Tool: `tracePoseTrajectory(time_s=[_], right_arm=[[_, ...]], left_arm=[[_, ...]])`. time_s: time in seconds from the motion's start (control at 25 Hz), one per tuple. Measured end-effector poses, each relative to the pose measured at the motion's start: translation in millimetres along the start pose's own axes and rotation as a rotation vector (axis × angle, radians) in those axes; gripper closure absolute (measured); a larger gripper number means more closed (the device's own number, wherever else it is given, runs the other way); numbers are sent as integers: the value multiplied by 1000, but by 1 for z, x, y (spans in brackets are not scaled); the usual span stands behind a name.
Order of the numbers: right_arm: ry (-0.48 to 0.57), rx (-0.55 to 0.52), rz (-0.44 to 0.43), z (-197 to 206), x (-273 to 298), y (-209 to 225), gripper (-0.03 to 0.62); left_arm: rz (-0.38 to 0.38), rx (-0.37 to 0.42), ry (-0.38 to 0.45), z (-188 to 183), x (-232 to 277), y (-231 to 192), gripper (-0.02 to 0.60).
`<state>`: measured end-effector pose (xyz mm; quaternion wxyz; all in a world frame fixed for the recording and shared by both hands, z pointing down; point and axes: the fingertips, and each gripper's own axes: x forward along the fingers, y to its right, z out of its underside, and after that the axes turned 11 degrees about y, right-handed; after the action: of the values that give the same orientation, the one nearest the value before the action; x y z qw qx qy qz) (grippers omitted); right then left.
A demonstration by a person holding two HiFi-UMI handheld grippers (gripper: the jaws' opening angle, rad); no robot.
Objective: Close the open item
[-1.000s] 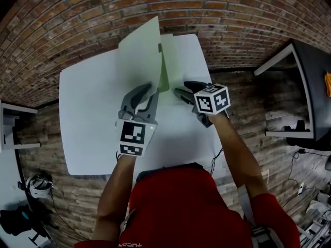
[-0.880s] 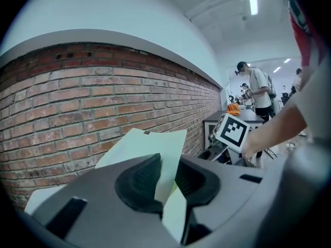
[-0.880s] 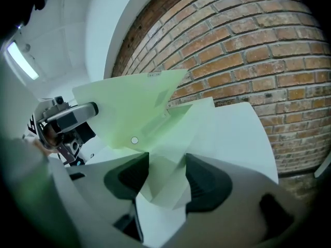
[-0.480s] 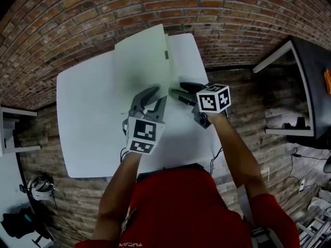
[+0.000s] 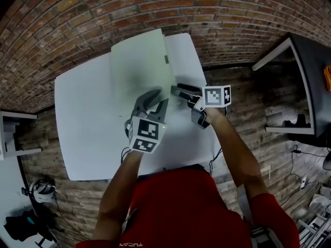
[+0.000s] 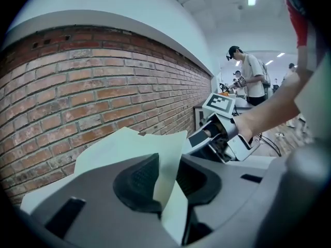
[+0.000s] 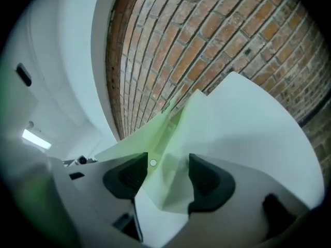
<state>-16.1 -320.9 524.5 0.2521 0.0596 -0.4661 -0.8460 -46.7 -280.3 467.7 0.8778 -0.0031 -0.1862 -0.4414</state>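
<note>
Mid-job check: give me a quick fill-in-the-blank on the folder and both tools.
1. The thin pale green folder lies on a ___ table.
2. The right tool has its jaws ___, with the folder's corner between them.
3. The left tool, whose jaws have just been opening, has the folder's ___ between them.
Missing words: white; apart; cover.

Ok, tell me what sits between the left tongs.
The green folder cover stands edge-on in their gap, not clamped, as the left gripper view shows. The left tongs have just been opening.
</note>
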Motion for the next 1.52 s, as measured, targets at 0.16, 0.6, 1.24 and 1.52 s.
tracePoseTrajectory(time_s=[0.16,0.6,1.24,1.52], right_arm=[[46,109,-7,-4,-1,4,361],[175,344,-24,-14,-5,17,361],[253,516,-34,-19,-3,26,361],[186,399,5,-19,1,25,361]], left_arm=[[14,-5,-8,4,5,2,489],[57,25,-77,22,20,10,483],[89,59,-102,30,28,13,479],[100,145,-173,35,32,16,476]])
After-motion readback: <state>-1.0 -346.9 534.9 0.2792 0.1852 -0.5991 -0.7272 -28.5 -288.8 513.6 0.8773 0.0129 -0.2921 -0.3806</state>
